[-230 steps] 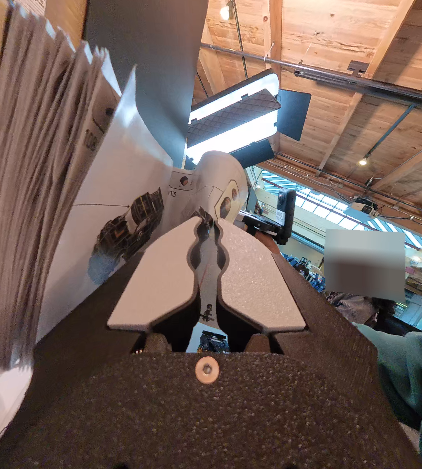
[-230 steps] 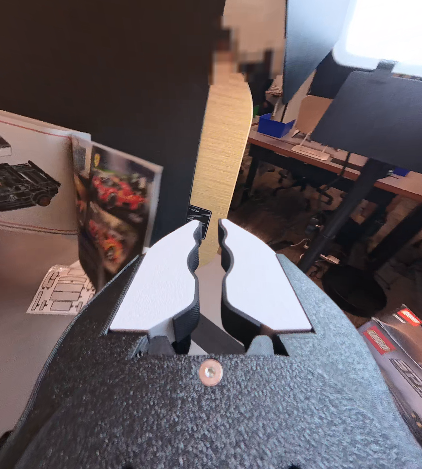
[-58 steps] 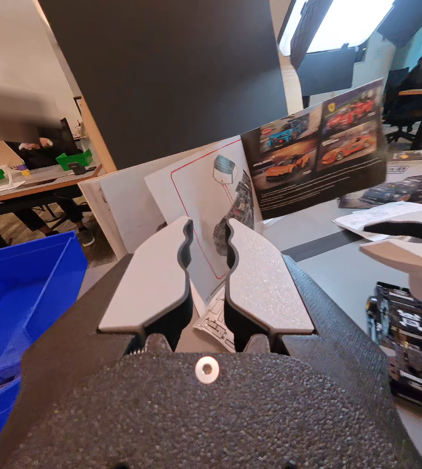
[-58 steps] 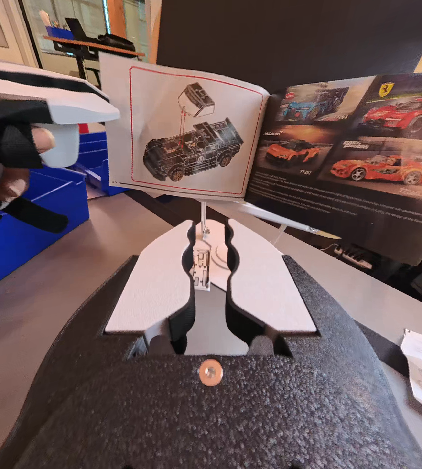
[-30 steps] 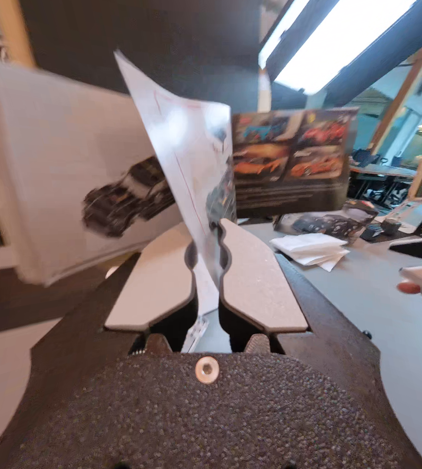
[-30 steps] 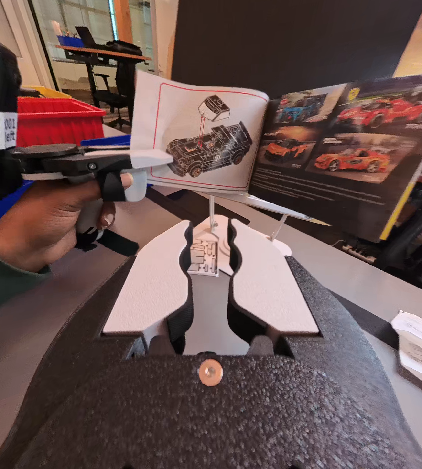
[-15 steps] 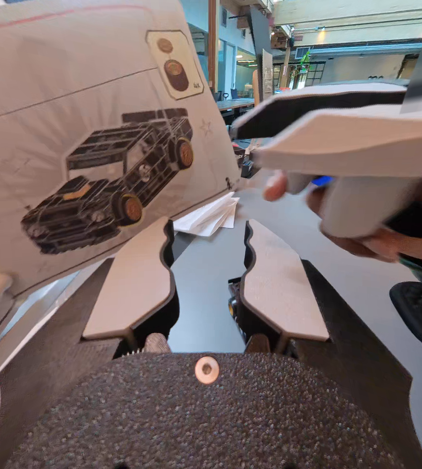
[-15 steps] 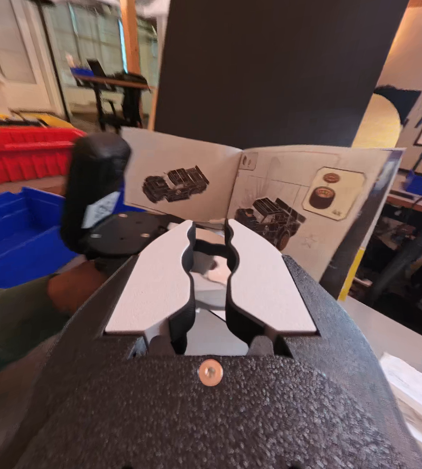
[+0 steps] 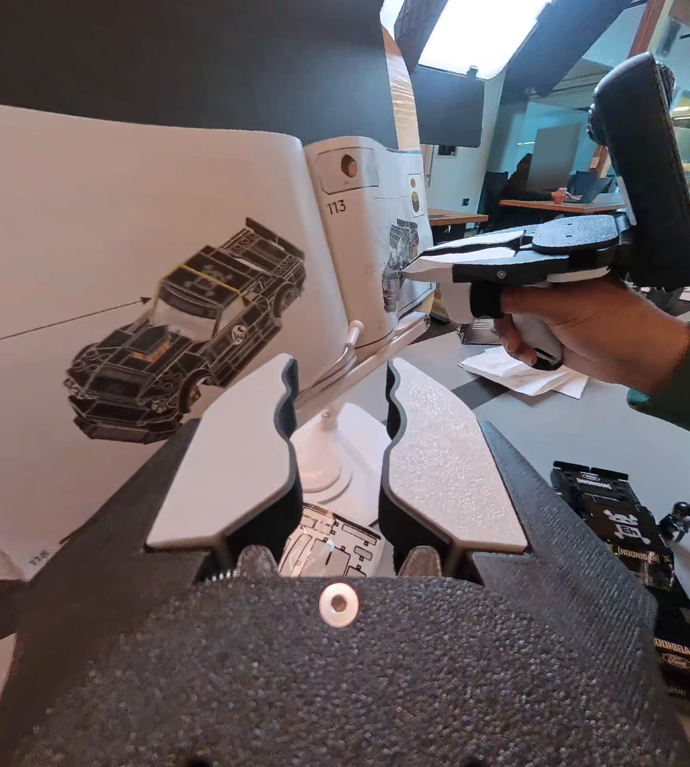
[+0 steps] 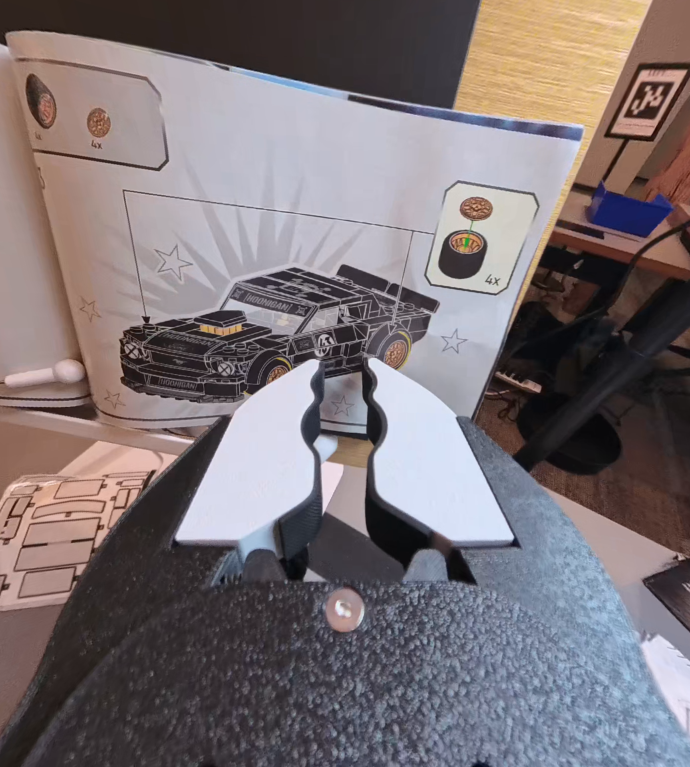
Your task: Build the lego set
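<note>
Booklet (image 10: 276, 232) propped upright, left gripper (image 9: 339, 398) fingers apart, right gripper (image 10: 343, 386) fingers slightly apart, car (image 9: 613, 531) half hidden.

In the left wrist view, the left gripper (image 9: 337, 419) covers the lower edge of the open instruction booklet (image 9: 135, 265), most of the white stand (image 9: 335, 452) under the booklet and all but a strip of the sticker sheet (image 9: 330, 543), and the booklet's left page runs off the frame's left edge. Right of the booklet, the black lego car (image 9: 617, 523) is partly behind the gripper's body, and the minifigure (image 9: 679, 525) beside the car is too small to make out. In the right wrist view, the right gripper (image 10: 343, 384) hides the booklet's bottom edge below the drawn car, and the sticker sheet left of the booklet is cut by the frame's edge.
</note>
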`<action>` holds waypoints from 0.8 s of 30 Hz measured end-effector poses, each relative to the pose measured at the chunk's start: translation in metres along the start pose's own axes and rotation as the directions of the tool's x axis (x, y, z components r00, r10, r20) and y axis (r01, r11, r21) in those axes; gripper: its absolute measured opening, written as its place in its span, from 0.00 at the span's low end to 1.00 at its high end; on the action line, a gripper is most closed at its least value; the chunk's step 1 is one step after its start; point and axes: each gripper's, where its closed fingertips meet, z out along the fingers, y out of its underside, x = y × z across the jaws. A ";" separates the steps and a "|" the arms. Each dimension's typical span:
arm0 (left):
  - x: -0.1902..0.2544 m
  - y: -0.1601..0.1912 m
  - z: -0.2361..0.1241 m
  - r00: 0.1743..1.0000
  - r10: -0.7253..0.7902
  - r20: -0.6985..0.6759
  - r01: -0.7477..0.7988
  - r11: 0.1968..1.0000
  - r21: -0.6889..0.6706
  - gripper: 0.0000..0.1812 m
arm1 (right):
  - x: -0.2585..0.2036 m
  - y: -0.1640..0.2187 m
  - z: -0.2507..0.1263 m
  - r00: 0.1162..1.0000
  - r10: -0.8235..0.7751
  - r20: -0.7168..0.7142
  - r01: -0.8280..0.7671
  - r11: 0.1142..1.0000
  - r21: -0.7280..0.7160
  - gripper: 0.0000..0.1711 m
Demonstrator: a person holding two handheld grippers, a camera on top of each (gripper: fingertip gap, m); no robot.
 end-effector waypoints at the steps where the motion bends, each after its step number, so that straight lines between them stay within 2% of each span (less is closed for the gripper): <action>1: -0.001 0.000 0.000 1.000 0.002 0.002 -0.002 1.000 -0.002 0.22 | 0.002 0.001 0.000 1.000 -0.005 -0.012 0.005 1.000 0.004 0.09; 4: -0.004 0.001 -0.001 0.999 0.026 0.032 -0.026 1.000 -0.003 0.21 | 0.004 0.001 -0.006 0.998 -0.019 -0.059 0.020 1.000 0.013 0.13; 9: -0.003 0.000 -0.005 0.997 0.032 0.073 -0.031 0.999 -0.006 0.21 | 0.000 0.003 -0.035 0.995 -0.041 -0.096 0.044 0.999 0.025 0.13; 18: 0.044 -0.014 -0.021 0.993 0.105 0.057 -0.104 0.994 -0.016 0.19 | -0.008 0.015 -0.119 0.993 -0.065 -0.097 0.064 0.998 -0.011 0.14; 24: 0.082 -0.013 -0.051 0.992 0.123 0.015 -0.122 0.992 -0.022 0.18 | -0.031 0.025 -0.182 0.998 -0.029 -0.049 0.031 0.999 0.024 0.14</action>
